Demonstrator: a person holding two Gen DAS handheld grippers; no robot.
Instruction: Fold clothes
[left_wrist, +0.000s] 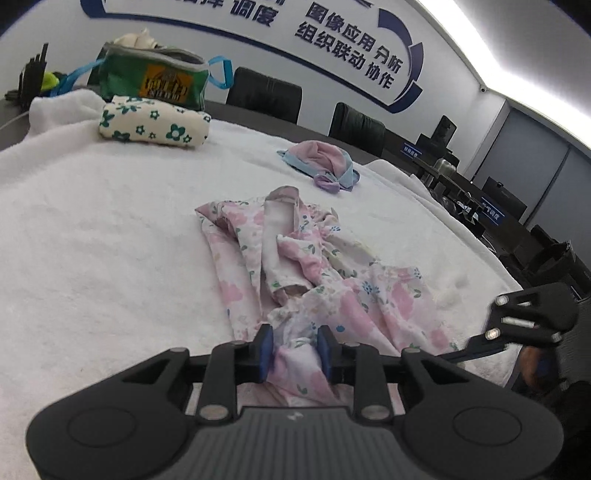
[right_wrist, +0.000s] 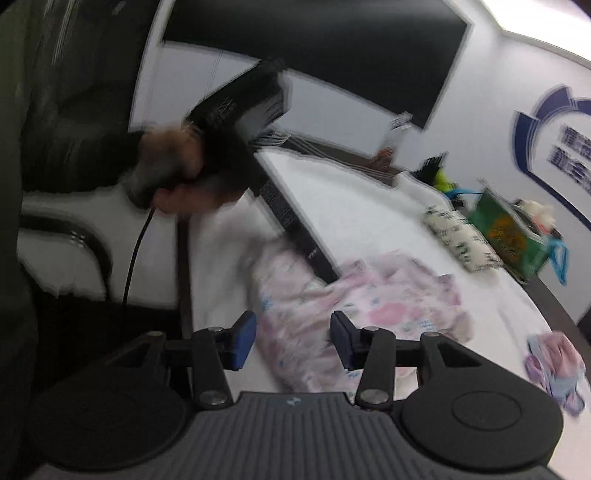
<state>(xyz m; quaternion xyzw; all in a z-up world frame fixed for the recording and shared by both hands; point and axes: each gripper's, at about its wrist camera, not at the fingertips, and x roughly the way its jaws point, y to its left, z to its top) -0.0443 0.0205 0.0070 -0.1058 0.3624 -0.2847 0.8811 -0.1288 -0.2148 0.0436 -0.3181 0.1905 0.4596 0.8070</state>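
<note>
On white towel (left_wrist: 92, 229), left claw (left_wrist: 295, 350) clamped on floral garment (left_wrist: 332, 288), right claw (right_wrist: 293, 341) apart, rolled cloth (left_wrist: 151, 123) beyond.

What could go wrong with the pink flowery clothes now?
1. The left tool pinches only one edge of the crumpled garment, so lifting may drag it into a worse bunch.
2. The right tool is open and holds nothing, so that side would likely sag.
3. A hard pull might slide the garment toward the hat.
</note>
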